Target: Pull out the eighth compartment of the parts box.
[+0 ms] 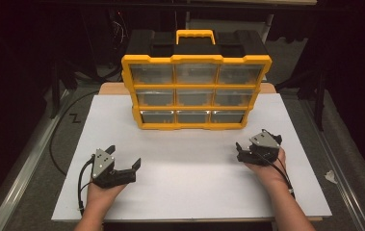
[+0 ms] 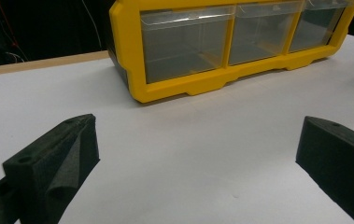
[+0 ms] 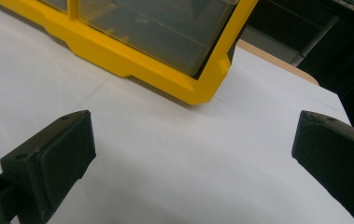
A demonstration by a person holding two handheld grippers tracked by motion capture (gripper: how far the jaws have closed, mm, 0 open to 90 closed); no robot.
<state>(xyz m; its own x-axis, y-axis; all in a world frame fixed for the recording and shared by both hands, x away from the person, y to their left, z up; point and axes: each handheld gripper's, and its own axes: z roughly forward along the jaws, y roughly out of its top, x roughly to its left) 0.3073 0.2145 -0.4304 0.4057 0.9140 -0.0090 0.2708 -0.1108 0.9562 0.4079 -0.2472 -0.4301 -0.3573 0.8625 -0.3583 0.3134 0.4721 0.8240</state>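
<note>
A yellow-framed organiser case (image 1: 197,86) with a black body, a yellow handle and rows of clear drawers stands upright at the back middle of the white board (image 1: 194,187). My left gripper (image 1: 123,157) rests at the front left, open, nothing between its jaws. My right gripper (image 1: 254,141) sits at the front right, also open and empty. In the left gripper view the left gripper (image 2: 195,154) faces the case's bottom row of drawers (image 2: 188,42) across bare board. In the right gripper view the right gripper (image 3: 193,154) points at the case's lower right corner (image 3: 202,91).
The board lies on a wooden tabletop (image 1: 109,88) whose edge shows behind it. A black cable (image 1: 54,144) runs over the floor at the left. A small white scrap (image 1: 331,176) lies on the floor at the right. Dark frames and legs stand around the table.
</note>
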